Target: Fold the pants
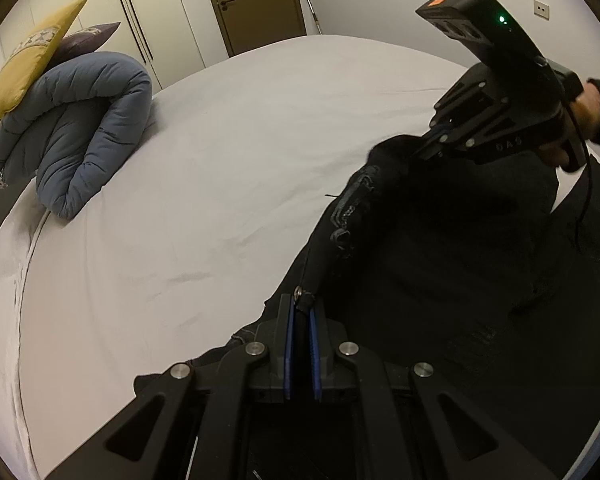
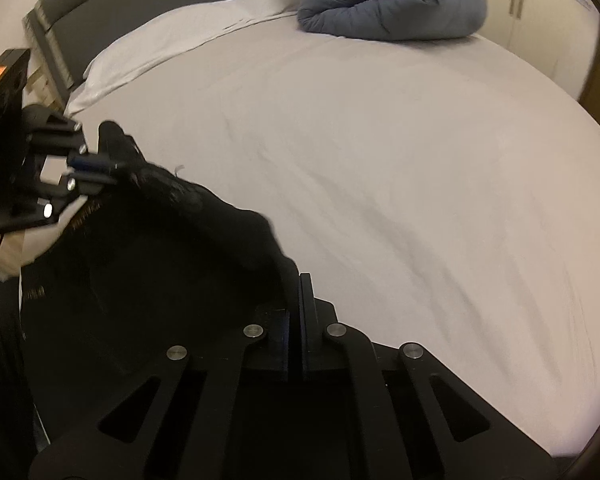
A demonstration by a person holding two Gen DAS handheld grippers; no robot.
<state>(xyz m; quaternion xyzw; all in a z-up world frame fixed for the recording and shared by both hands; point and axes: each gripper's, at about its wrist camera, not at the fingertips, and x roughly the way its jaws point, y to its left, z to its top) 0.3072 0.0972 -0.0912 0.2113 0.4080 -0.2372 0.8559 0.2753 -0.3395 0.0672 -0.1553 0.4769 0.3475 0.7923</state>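
The black pants (image 1: 440, 240) hang between my two grippers above the white bed sheet (image 1: 220, 160). My left gripper (image 1: 302, 308) is shut on the waistband edge by a metal button. My right gripper (image 1: 428, 148) shows at the upper right in the left wrist view, shut on another part of the waistband. In the right wrist view, my right gripper (image 2: 298, 280) pinches black pants fabric (image 2: 160, 248), and the left gripper (image 2: 112, 170) at the left edge grips the same garment. The lower part of the pants is hidden in dark folds.
A rolled blue-grey duvet (image 1: 80, 128) lies at the bed's far side, also in the right wrist view (image 2: 392, 0). A yellow cushion (image 1: 32, 60) and a purple one rest on it. A dark headboard (image 2: 120, 4), wardrobe doors and a brown door (image 1: 256, 0) stand beyond.
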